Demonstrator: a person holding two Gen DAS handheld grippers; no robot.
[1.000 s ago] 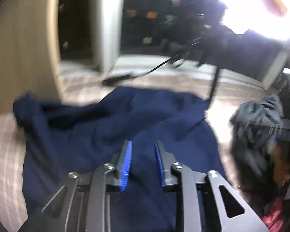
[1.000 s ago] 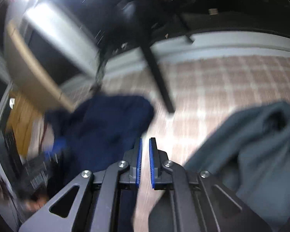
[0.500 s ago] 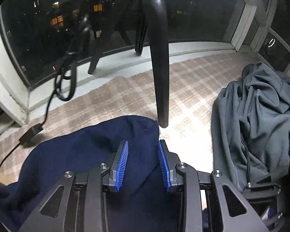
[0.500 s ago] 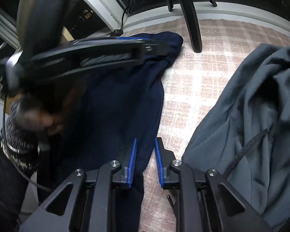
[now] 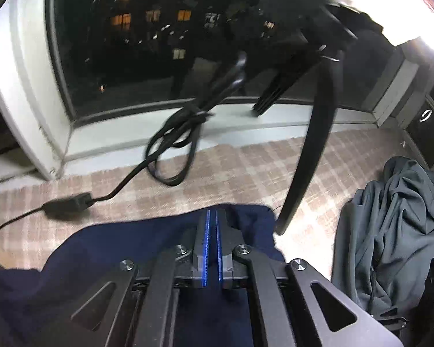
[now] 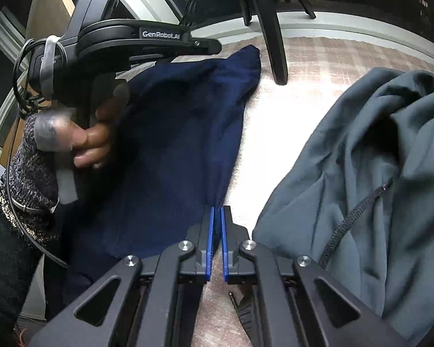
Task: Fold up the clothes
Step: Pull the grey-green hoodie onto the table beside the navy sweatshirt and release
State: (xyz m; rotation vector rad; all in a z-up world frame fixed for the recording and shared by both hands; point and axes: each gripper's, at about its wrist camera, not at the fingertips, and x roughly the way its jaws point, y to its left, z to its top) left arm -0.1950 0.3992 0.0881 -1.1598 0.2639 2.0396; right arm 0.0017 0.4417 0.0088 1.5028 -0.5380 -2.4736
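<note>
A navy garment (image 5: pixel 115 260) lies spread on a checked mat (image 5: pixel 231 173). My left gripper (image 5: pixel 212 212) is at the garment's far edge, its jaws closing to a thin slit with the hem pinched at the tips. In the right wrist view that left gripper (image 6: pixel 215 47), held by a hand (image 6: pixel 92 141), is at the navy garment's (image 6: pixel 173 144) far corner. My right gripper (image 6: pixel 217 209) is at the near right edge; its jaws are closing on the cloth, whose folds run into the pads.
A crumpled grey zip garment (image 5: pixel 396 231) (image 6: pixel 376 173) lies to the right of the navy one. A black tripod leg (image 5: pixel 312 150) (image 6: pixel 275 34) stands on the mat just beyond the navy corner. A power brick (image 5: pixel 69 202) and looped cable (image 5: pixel 170 150) lie by the window sill (image 5: pixel 246 121).
Both grippers' jaws went from apart to nearly together on the navy garment. The left gripper moved forward to the garment's far edge; the right one settled at its near right edge.
</note>
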